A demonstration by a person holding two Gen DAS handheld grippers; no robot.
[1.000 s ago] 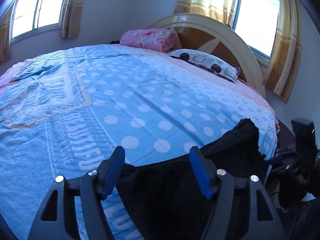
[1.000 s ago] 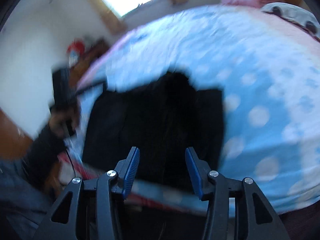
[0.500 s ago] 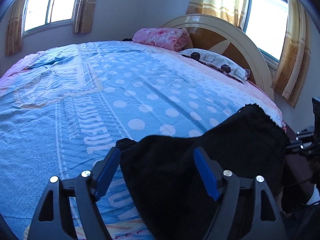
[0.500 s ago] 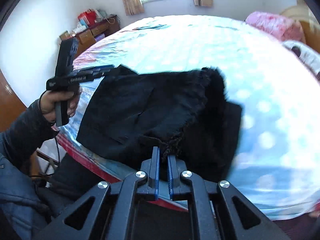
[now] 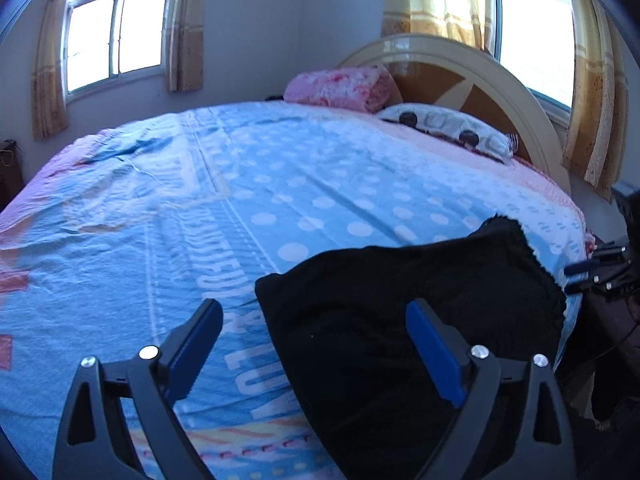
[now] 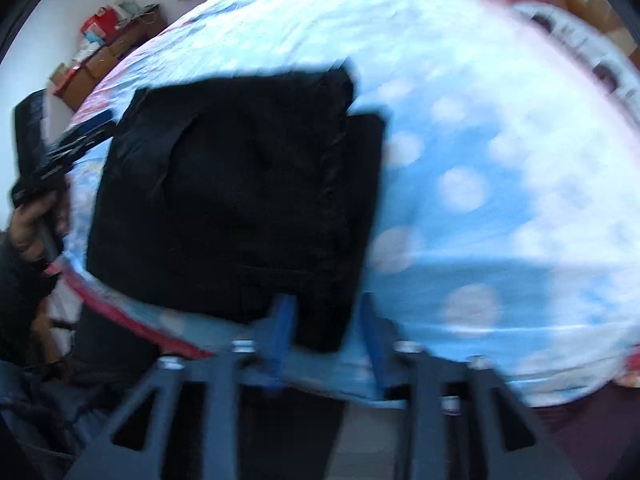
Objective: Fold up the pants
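The black pants point(image 6: 236, 196) lie folded into a squarish bundle at the near corner of the bed point(image 5: 280, 184), on the blue polka-dot cover, with one lower layer sticking out past the bundle on the headboard side. Half a second ago the right gripper point(image 6: 326, 332) had its blue fingers pressed together at the near hem of the pants; now its jaws have just been opening and stand moderately spread, the near edge of the bundle showing between them with no pad pressing on it, though the right wrist view is smeared by motion and fine contact is hard to read. The fabric that was rumpled and lifted at that hem a moment ago now lies flatter on the bundle. The left gripper point(image 5: 314, 334) has also just been opening: its fingers are spread wider than in the earlier frames and hang above the pants' far-left corner, one finger over the bare cover, the other over black cloth, neither gripping it. In the left wrist view the pants now take up less of the picture than they did half a second ago. The left hand point(image 6: 30, 220), in a dark sleeve, shows beside the pants at the bed's edge. A pink blanket point(image 5: 340, 88) and a patterned pillow point(image 5: 448, 128) sit by the headboard point(image 5: 472, 76), well apart from the pants.
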